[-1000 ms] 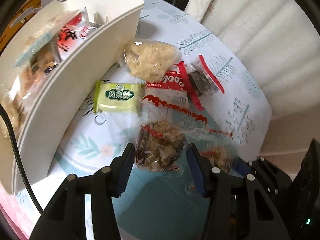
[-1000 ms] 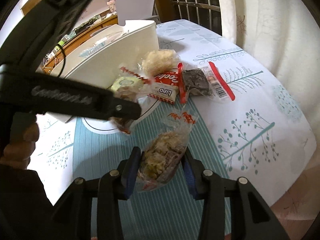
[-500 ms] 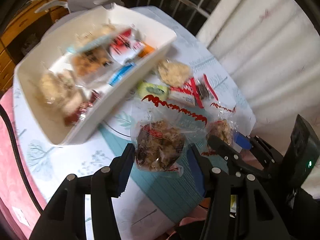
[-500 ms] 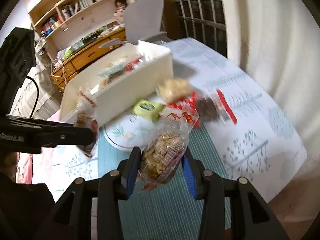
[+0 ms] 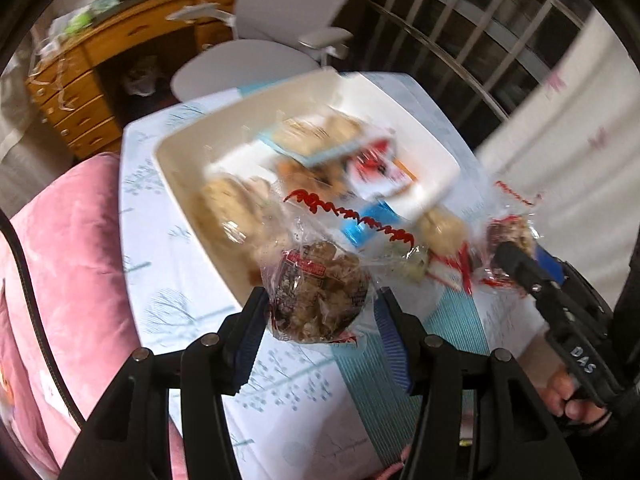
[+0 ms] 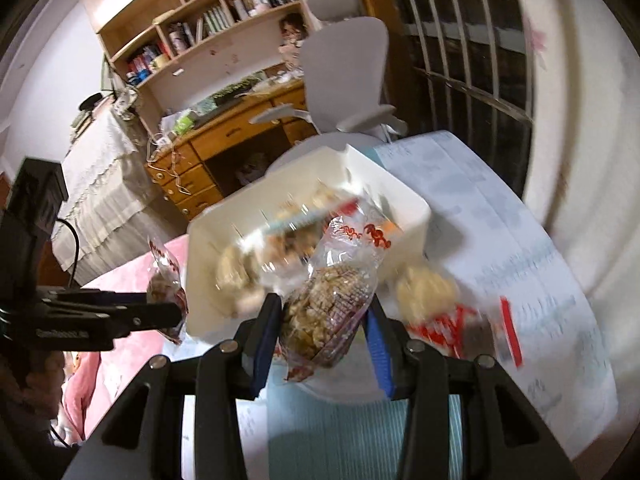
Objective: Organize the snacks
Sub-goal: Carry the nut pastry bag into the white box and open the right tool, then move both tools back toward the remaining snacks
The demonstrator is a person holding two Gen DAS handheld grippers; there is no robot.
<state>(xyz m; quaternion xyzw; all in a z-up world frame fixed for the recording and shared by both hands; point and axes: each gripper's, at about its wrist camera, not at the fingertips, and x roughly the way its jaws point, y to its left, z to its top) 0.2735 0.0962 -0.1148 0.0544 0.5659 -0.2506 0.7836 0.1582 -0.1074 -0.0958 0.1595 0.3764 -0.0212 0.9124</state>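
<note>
Left wrist: left gripper (image 5: 320, 322) clamped on dark nut-cluster packet (image 5: 316, 296), held above near rim of white bin (image 5: 176, 184). Right wrist: right gripper (image 6: 322, 338) clamped on pale puffed-grain packet (image 6: 328, 304), raised before bin; loose snacks (image 6: 426, 292) on tablecloth (image 6: 520, 240) beside.

Glossy clear plastic snack wrappers (image 5: 316, 292), smooth white plastic bin (image 6: 208, 280), varnished wooden desk (image 6: 224, 136)
</note>
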